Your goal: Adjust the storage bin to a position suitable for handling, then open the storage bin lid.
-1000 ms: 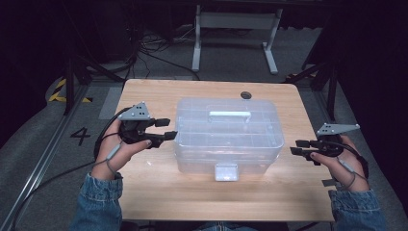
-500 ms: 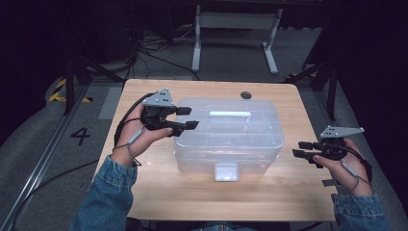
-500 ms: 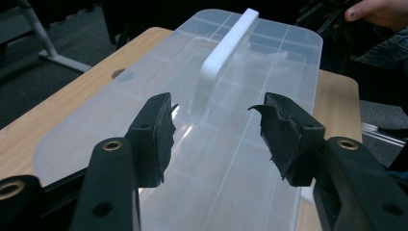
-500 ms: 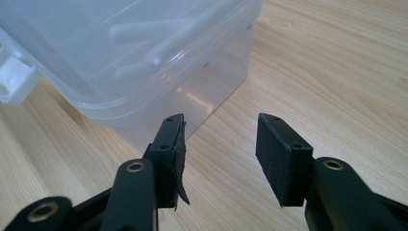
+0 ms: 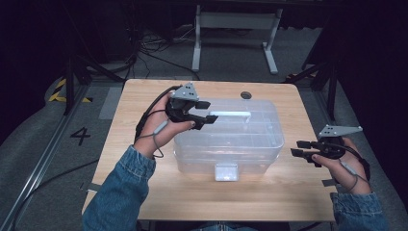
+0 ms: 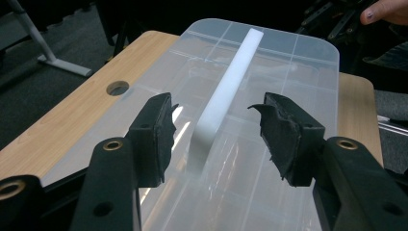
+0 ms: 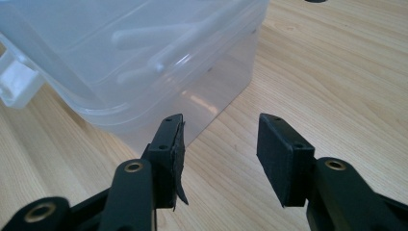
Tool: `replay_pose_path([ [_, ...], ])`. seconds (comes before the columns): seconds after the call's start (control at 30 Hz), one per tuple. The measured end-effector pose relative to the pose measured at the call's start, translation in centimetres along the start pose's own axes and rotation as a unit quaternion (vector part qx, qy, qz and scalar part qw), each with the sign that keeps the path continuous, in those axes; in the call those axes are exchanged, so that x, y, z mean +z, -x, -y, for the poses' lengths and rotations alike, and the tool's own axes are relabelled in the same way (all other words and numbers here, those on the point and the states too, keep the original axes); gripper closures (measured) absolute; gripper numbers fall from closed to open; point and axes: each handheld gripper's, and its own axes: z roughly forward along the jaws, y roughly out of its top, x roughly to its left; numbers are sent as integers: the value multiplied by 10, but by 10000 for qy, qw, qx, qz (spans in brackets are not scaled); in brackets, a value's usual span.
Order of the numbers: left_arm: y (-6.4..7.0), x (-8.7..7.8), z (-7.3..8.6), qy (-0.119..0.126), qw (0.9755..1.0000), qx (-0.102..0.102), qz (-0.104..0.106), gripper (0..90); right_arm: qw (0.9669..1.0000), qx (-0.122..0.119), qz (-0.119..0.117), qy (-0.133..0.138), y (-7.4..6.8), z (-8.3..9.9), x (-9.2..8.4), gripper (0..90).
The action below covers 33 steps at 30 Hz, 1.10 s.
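A clear plastic storage box [image 5: 231, 139] with a lid stands in the middle of the wooden table [image 5: 144, 101]. A white handle bar [image 5: 231, 114] runs along the lid top [image 6: 226, 91], and a white latch [image 5: 226, 171] sits on the near side. My left gripper [image 5: 207, 111] hovers open over the lid's left end, its jaws on either side of the line of the handle bar [image 6: 214, 122]. My right gripper [image 5: 300, 147] is open just right of the box, low over the table, pointing at the box's corner [image 7: 192, 96].
A round cable hole [image 5: 246, 95] lies in the table behind the box. A metal stand [image 5: 235, 29] and cables are on the floor beyond the table. Bare tabletop lies in front of the box and at both sides.
My left gripper has risen from the table's left side and moved right and away, over the lid's left end. The right gripper has stayed almost still beside the box.
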Motion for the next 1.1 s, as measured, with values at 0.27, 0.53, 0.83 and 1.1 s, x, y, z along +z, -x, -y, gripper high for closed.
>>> replay_pose_path([
  [0.27, 6, 18, -10, -266, 9991, 303, -93, 450, 10000, -1, -59, 44, 1, -1, 0, 534],
  [0.53, 7, 36, -16, -471, 9978, 457, -126, 454, 9999, -9, -101, 95, 1, -2, 0, 531],
  [0.83, 17, 55, -23, -795, 9921, 938, -235, 533, 9998, -10, -127, 134, 0, -2, 0, 529],
  [1.1, 16, 60, -26, -929, 9890, 1094, -368, 668, 9996, 17, -178, 212, 0, -3, -2, 528],
])
